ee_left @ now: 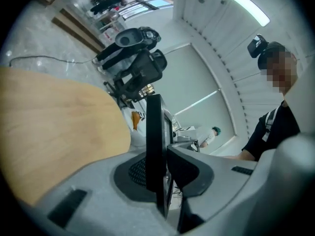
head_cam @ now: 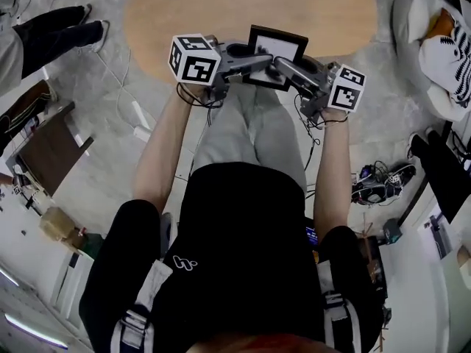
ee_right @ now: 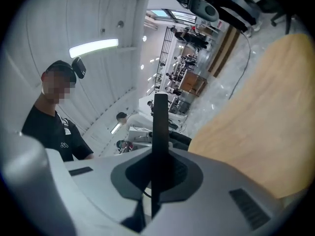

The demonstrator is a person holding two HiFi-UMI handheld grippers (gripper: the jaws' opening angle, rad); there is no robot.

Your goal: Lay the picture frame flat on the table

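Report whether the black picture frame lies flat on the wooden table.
Not flat: the frame is clamped between left gripper and right gripper.

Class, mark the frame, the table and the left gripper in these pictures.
frame [head_cam: 278, 47], head view, on its pale middle panel.
table [head_cam: 221, 13], head view, on the bare wooden top.
left gripper [head_cam: 257, 61], head view, at the jaw tips, clamped on the frame.

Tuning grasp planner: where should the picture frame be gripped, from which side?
Its black side borders: left gripper from the left, right gripper from the right. The picture frame is a thin flat slab, so fingers pinch across its thickness.
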